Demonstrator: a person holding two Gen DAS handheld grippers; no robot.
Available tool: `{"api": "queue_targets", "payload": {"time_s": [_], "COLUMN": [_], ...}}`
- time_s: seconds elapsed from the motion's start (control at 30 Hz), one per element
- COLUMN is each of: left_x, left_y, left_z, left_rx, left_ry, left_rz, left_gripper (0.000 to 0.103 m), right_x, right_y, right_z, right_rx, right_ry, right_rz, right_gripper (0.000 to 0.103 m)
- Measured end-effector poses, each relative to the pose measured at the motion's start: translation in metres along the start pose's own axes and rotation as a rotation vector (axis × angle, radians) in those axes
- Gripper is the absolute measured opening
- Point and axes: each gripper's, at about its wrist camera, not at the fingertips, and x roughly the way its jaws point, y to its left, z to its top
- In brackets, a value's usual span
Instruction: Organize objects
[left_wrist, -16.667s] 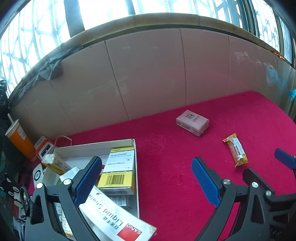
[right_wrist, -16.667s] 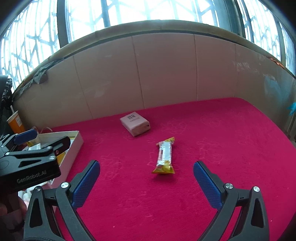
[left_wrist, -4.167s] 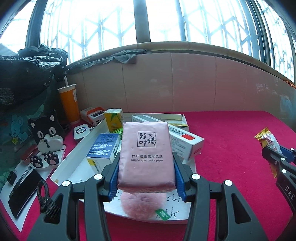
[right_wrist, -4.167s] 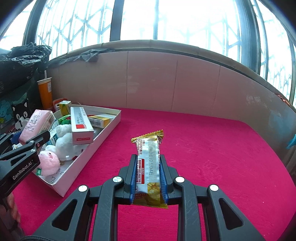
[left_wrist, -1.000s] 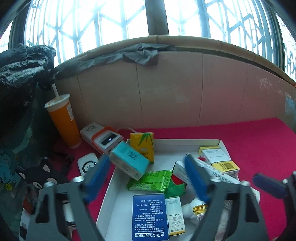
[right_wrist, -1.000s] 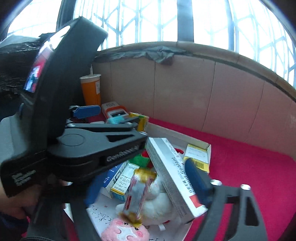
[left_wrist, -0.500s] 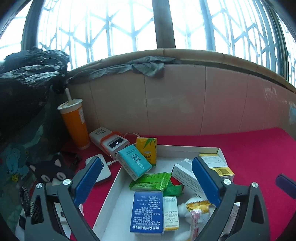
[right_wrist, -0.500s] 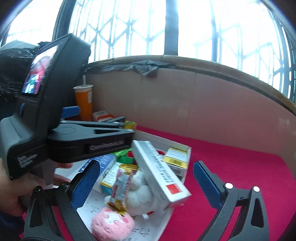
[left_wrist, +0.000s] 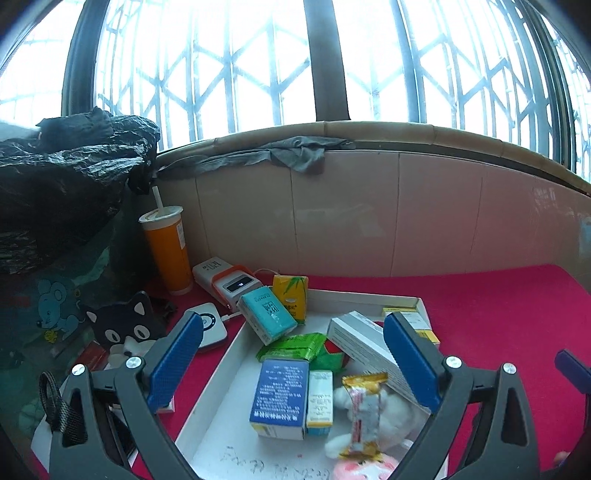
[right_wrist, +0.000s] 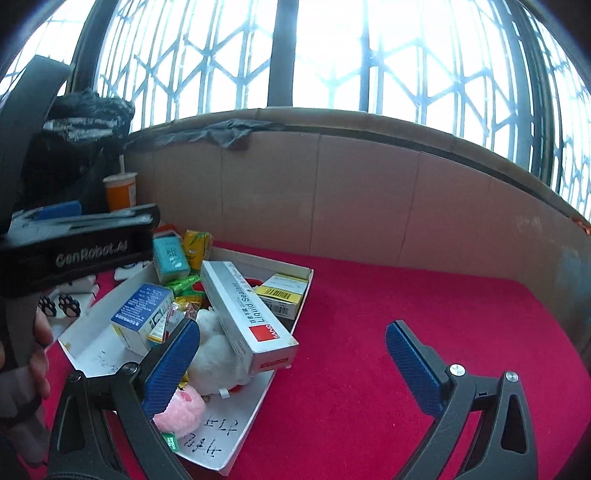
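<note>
Nearest each camera, the left gripper (left_wrist: 293, 363) and right gripper (right_wrist: 291, 363) have just spread wide, empty. Beyond them, the white tray (right_wrist: 240, 439) on the red surface (right_wrist: 424, 314) holds the snack bar (left_wrist: 364, 413) and a box (right_wrist: 245, 310) reading "Liquid Sealant". "GenRobot.AI" marks the left gripper's body.

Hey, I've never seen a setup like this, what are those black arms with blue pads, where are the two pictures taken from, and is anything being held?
No robot here: a person holds a hand tool in each hand, each with a camera looking along its two fingers. One picture is from the left gripper, the other from the right gripper, which also sees the left tool and the hand holding it. Both grippers are open and empty. On the red cloth sits a white tray with boxes, a snack bar and a white plush toy.
</note>
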Motion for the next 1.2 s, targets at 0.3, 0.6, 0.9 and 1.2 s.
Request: {"api": "queue_targets", "payload": {"time_s": [0.3,0.6,0.9,1.2], "left_x": [-0.023,-0.037,-0.055,-0.083], "left_y": [0.001,0.000,-0.017,-0.033], "left_z": [-0.006,-0.010,-0.027,-0.017], "left_rx": [-0.079,-0.048,-0.059,-0.057], "left_ry": [0.023,0.024,0.120,0.094], "left_rz": [-0.083,0.065,0.001,-0.036], "left_gripper": [0.098,0.098,0.098,0.098], "right_x": [-0.032,-0.040,-0.065,-0.090], "right_y": [-0.037,-0.057,-0.072,-0.078], "right_z": [-0.004,-0.017,-0.021,-0.022], "right_rx": [0.131,0.181,0.197,0.193], "right_ry": [-0.082,-0.051,-0.092,-0.145], "right_rz": [-0.064,-0.081,-0.096,-0.109], "right_gripper": [0.103,0.103,0.103,0.103]}}
